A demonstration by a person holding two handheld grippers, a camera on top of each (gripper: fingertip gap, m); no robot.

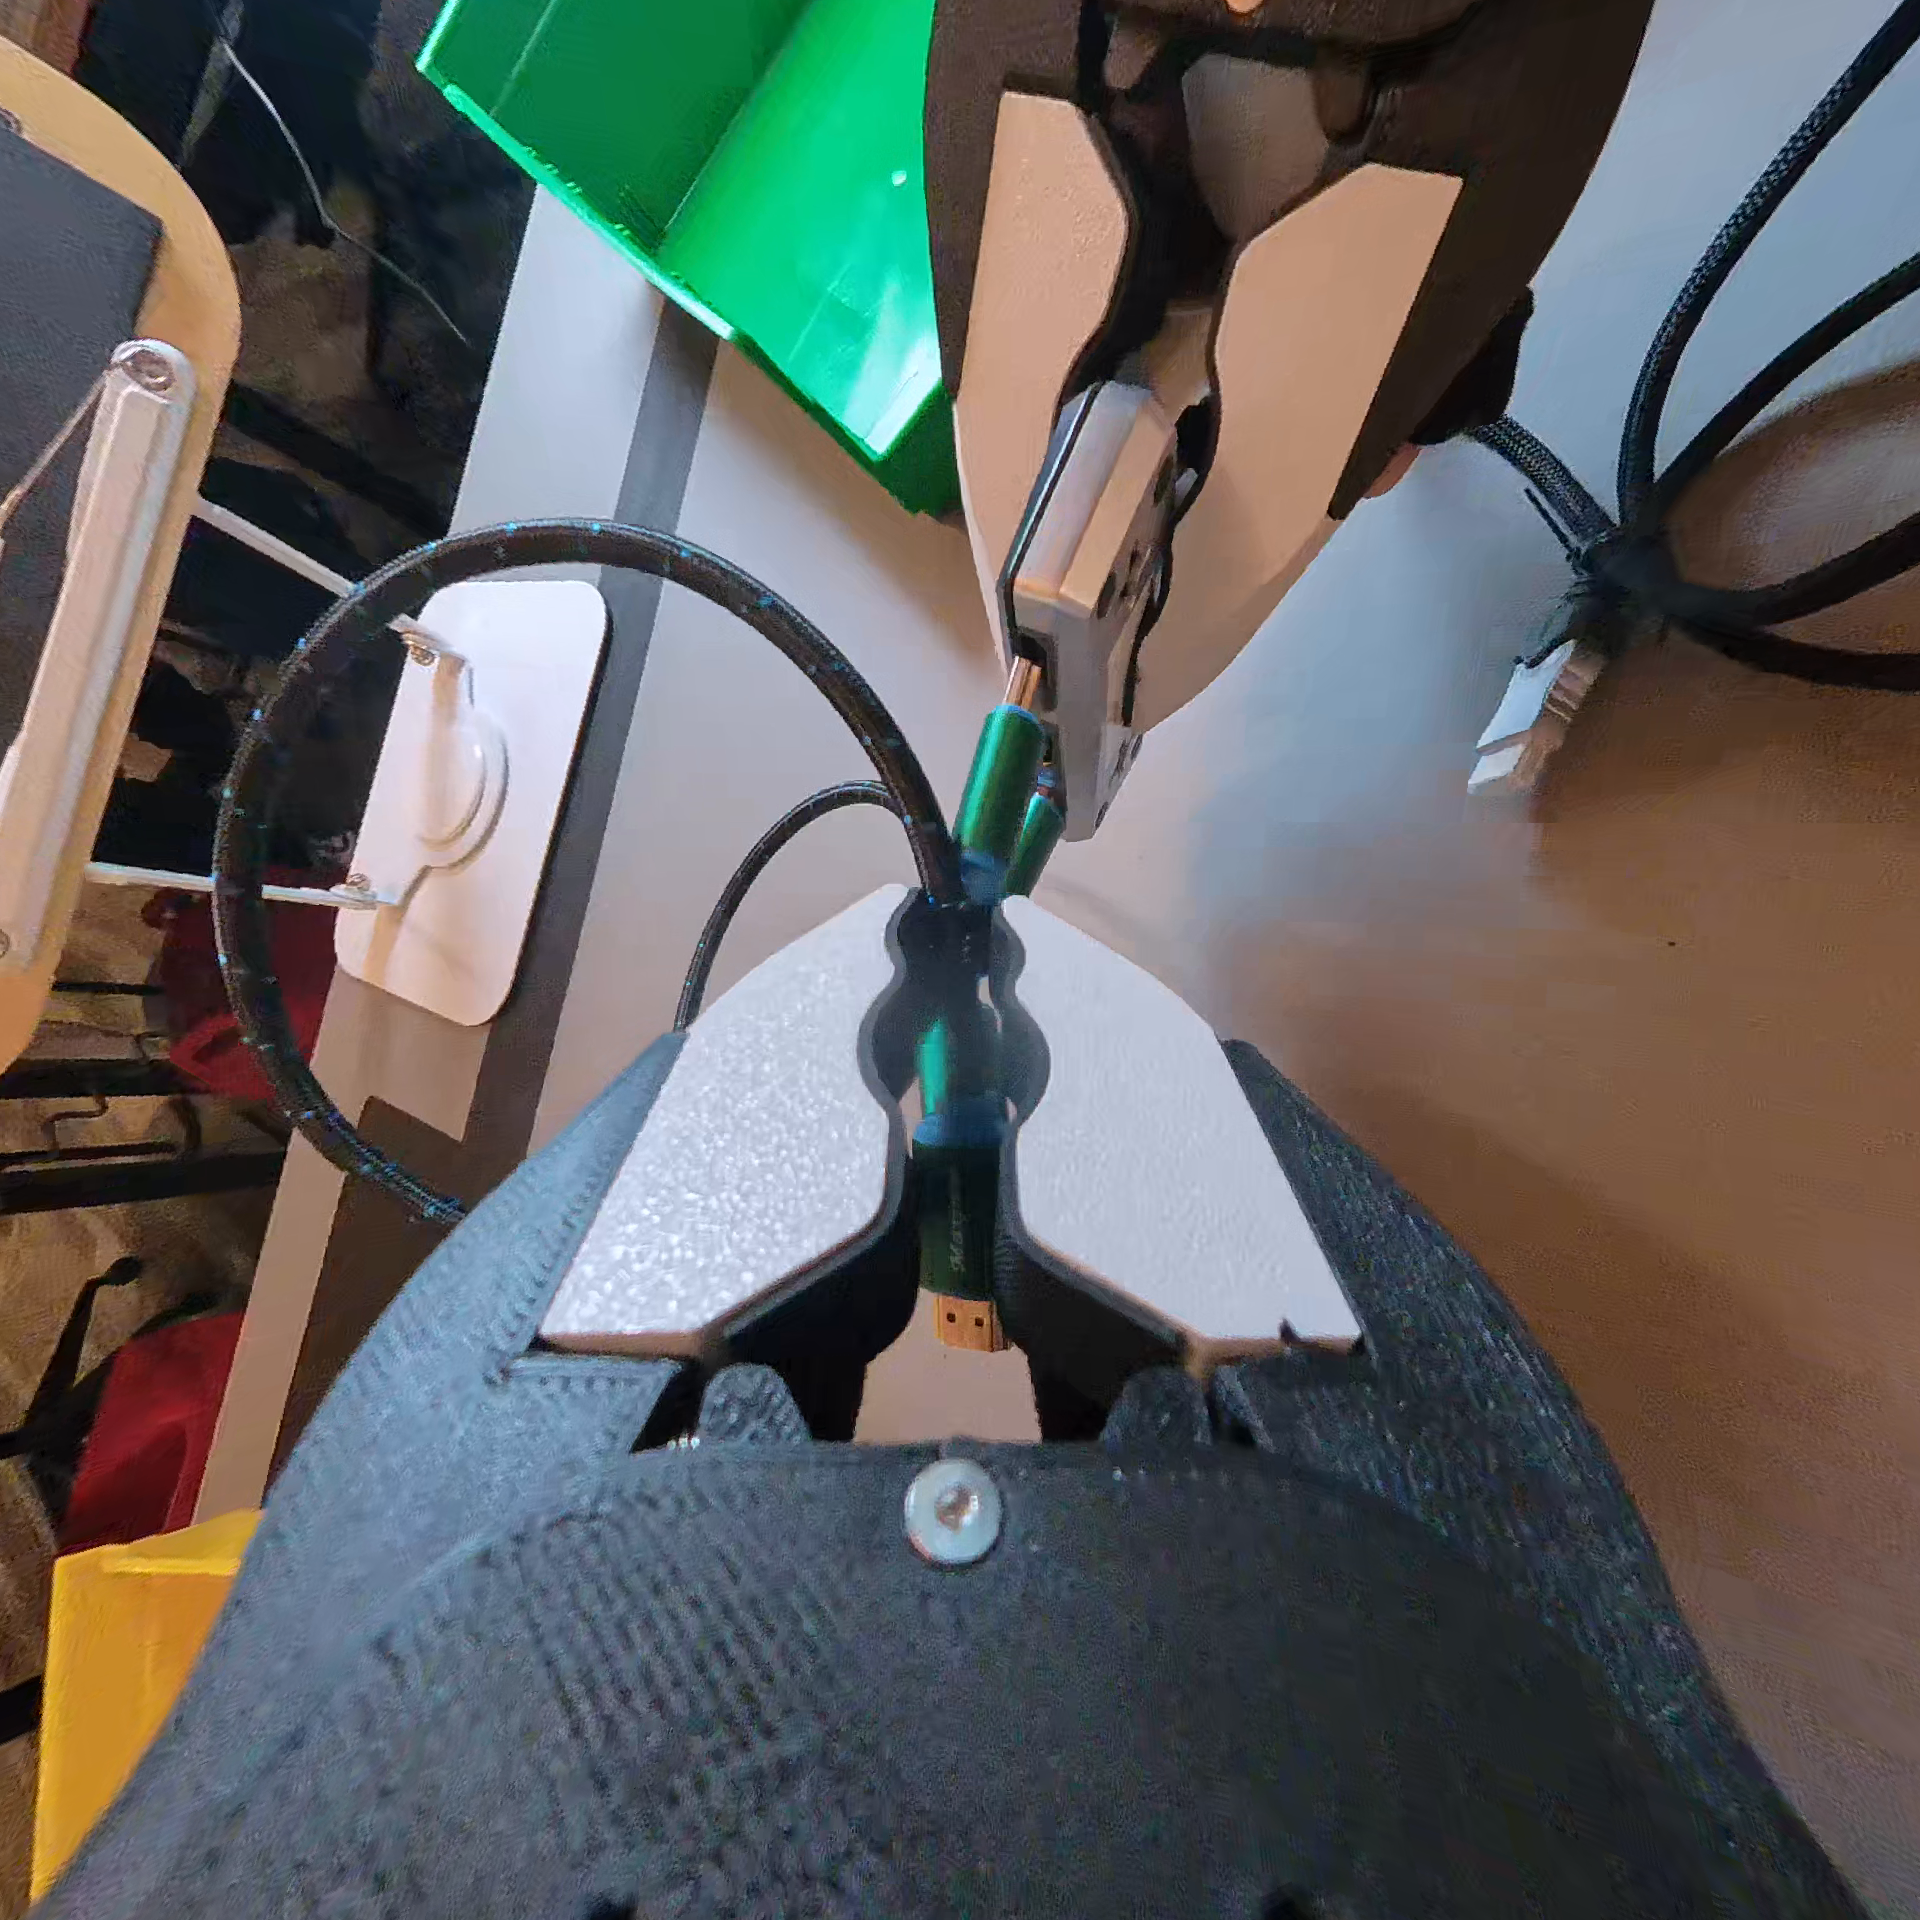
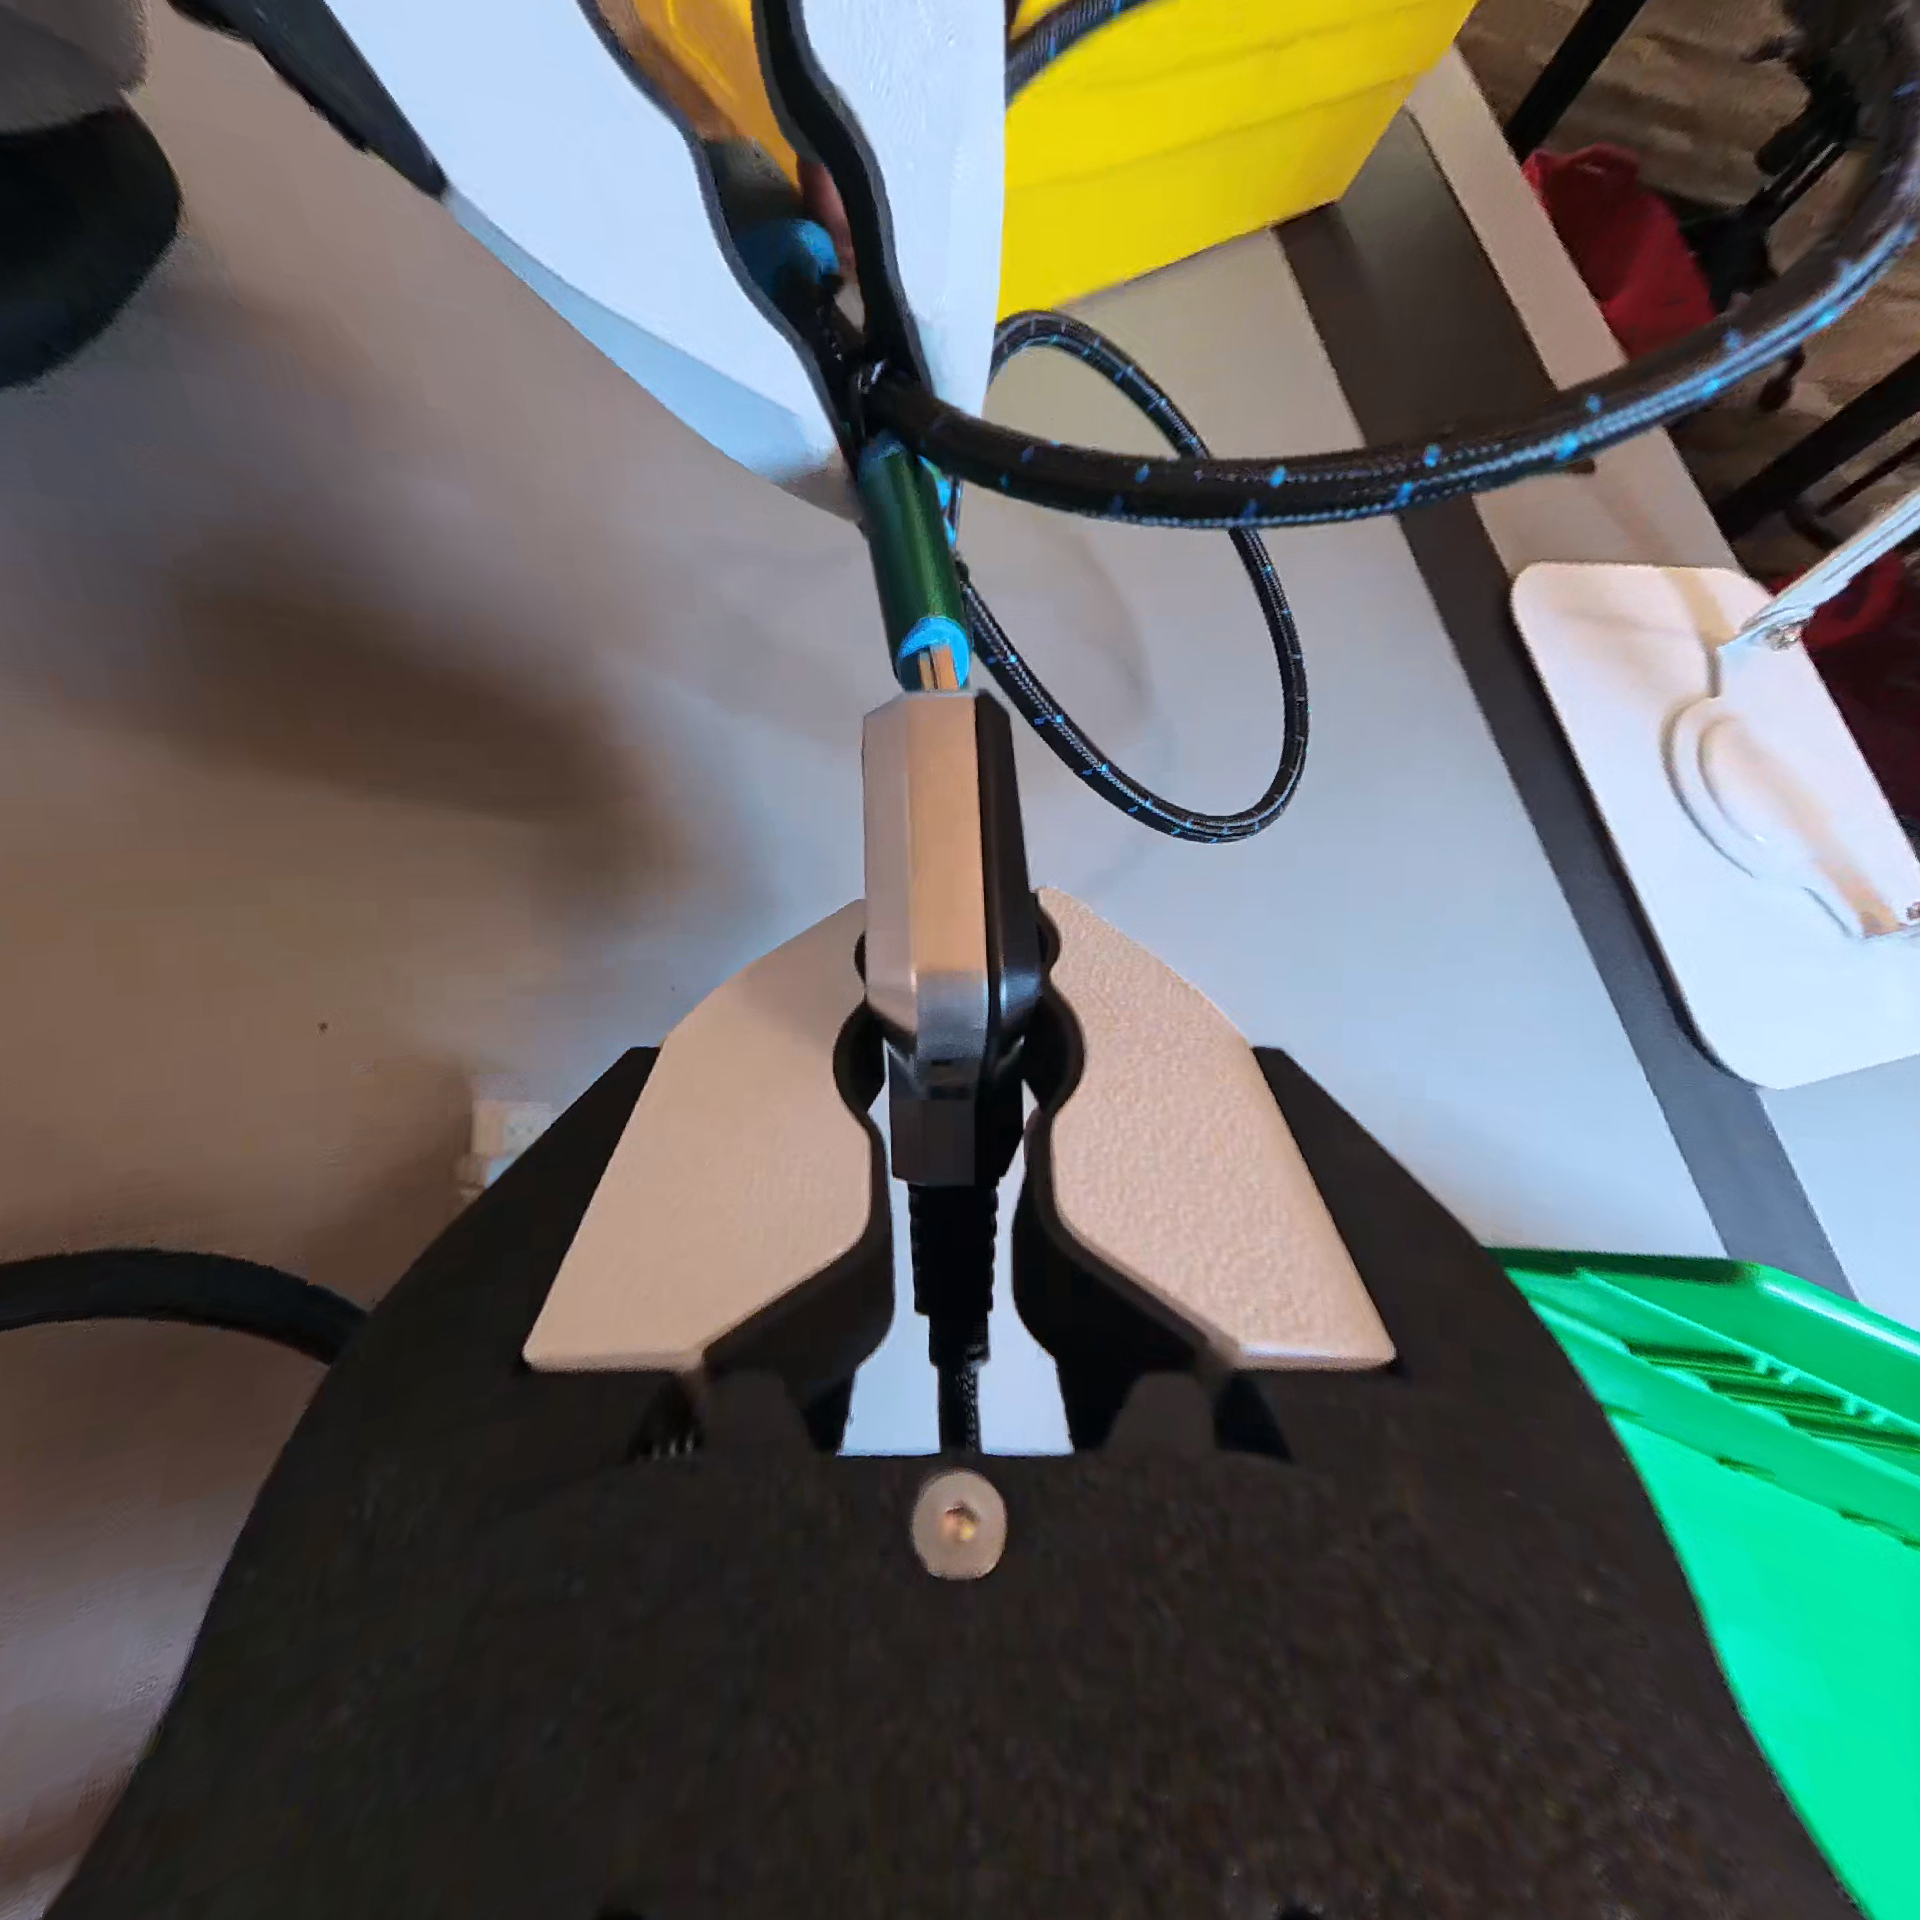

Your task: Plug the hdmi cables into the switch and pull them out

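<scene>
- Switch: small grey box, held up off the table in the right gripper, jaws closed down on its rear end; its own black lead runs back between the fingers.
- Green HDMI plug sits at the switch's upper port, metal tip part-in; cannot tell if fully seated. A second green plug is just below it at the next port.
- Left gripper is clamped on the braided cable right behind those plugs; a spare green connector lies back between its fingers, gold tip free.
- Handling guess: switch light and rigid, smooth shell may slip or twist under push force. Plugs stiff; cable springy, loops out over the table edge.
- Best hold: the plug body, not the braid, which would buckle when pushing.
- Around: green bin, yellow bin, white plate, another black cable bundle.
</scene>
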